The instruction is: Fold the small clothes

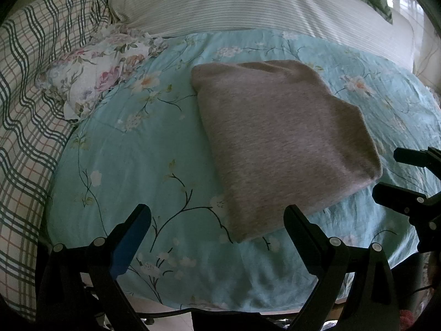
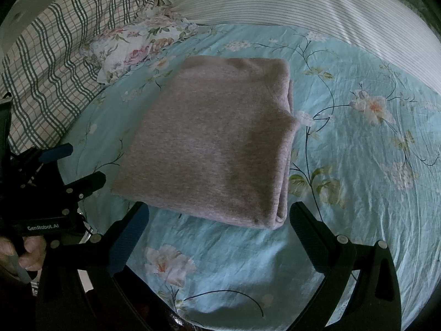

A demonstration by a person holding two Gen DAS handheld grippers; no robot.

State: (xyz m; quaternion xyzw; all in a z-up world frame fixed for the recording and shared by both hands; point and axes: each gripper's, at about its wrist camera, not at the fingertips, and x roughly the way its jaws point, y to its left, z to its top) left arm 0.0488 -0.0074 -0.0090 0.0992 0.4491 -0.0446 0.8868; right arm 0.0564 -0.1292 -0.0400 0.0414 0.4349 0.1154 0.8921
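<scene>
A grey-pink knit garment [image 1: 278, 138] lies folded into a thick rectangle on the turquoise floral bedsheet [image 1: 132, 165]; it also shows in the right wrist view [image 2: 215, 143]. My left gripper [image 1: 217, 218] is open and empty, just short of the garment's near edge. My right gripper [image 2: 217, 215] is open and empty at the garment's near edge. The right gripper also shows at the right border of the left wrist view [image 1: 397, 173], open. The left gripper shows at the left of the right wrist view [image 2: 80, 162], open, beside the garment's left corner.
A small floral cloth [image 1: 93, 80] lies crumpled at the far left of the sheet. A plaid quilt [image 1: 30, 88] is bunched along the left. A striped pillow or duvet [image 1: 248, 2] runs across the back. The bed's near edge is below the grippers.
</scene>
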